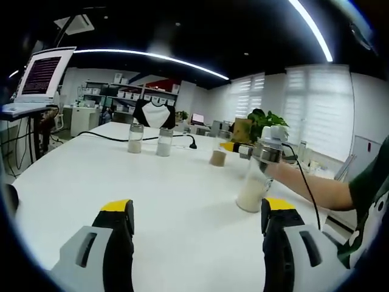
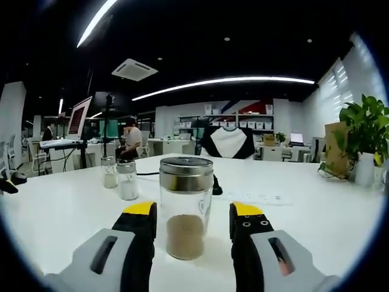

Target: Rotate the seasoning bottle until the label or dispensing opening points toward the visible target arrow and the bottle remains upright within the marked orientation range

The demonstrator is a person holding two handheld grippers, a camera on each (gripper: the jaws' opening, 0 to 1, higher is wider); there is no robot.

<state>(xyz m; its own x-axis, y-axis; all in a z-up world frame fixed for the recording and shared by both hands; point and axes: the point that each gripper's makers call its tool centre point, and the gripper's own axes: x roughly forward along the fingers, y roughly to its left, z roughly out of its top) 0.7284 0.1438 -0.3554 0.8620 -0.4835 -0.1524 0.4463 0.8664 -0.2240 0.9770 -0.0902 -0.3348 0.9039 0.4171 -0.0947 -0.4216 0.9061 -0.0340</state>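
Seasoning bottle (image 2: 185,207): lower centre of the right gripper view, upright on the white worktop (image 2: 304,219); clear glass, metal lid, brown powder in the lower part.

Right hand-held gripper (image 2: 191,222): jaws set either side of the bottle with a sliver of gap on each side; not yet squeezing, as far as can be told. Also seen at centre right of the left gripper view, as right hand-held gripper (image 1: 243,148), reaching toward the brown-filled bottle (image 1: 218,156) there.

Left hand-held gripper (image 1: 197,213): wide apart at the bottom of its frame, holding nothing, hovering over bare worktop.

White-filled bottle (image 1: 254,185): right of centre in the left gripper view, just beyond the left gripper's right jaw, partly covering the person's forearm (image 1: 316,188).

Pair of small shakers (image 2: 119,176): left of centre, well behind the task bottle.

Target arrow: not visible in either view; label and dispensing opening cannot be made out either.

Risk, tipping: closing off-centre or twisting while pressing sideways likely to tilt a tall narrow bottle out of upright.

Risk, slipping: smooth glass may spin within the pads, leaving the turn short.

Risk, overshoot: with no arrow in sight, stopping angle hard to judge.

Risk, collision: white-filled bottle near the forearm could be knocked during the turn.
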